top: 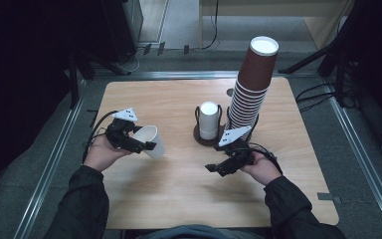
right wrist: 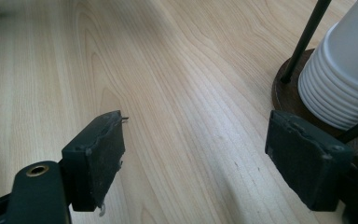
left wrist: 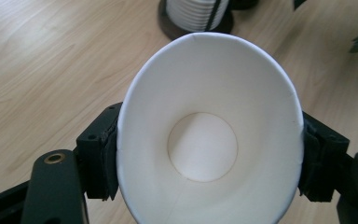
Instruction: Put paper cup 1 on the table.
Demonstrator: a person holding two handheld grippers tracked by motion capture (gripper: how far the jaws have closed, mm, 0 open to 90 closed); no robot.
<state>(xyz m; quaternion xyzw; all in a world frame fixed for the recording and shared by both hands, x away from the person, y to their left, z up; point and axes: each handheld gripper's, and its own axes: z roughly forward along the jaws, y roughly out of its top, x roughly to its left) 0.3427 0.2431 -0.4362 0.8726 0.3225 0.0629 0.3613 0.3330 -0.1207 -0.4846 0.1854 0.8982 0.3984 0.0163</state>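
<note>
A white paper cup (top: pixel 150 141) is held on its side over the left of the wooden table (top: pixel 179 189), my left gripper (top: pixel 139 143) shut on it. In the left gripper view the cup's mouth (left wrist: pixel 209 135) faces the camera, squeezed oval between the two pads (left wrist: pixel 103 151). A stack of white cups (top: pixel 209 121) stands upside down in a dark round holder (top: pixel 201 138) at mid-table. My right gripper (top: pixel 218 168) hovers open just in front of that holder; in its own view the jaws (right wrist: pixel 196 158) stand wide apart with nothing between them, the white stack (right wrist: pixel 345 88) at right.
A tall stack of brown paper cups (top: pixel 251 84) rises behind and right of the white stack. The table's bare wood stretches between and in front of the two hands. Dark stands and cables lie on the floor around the table.
</note>
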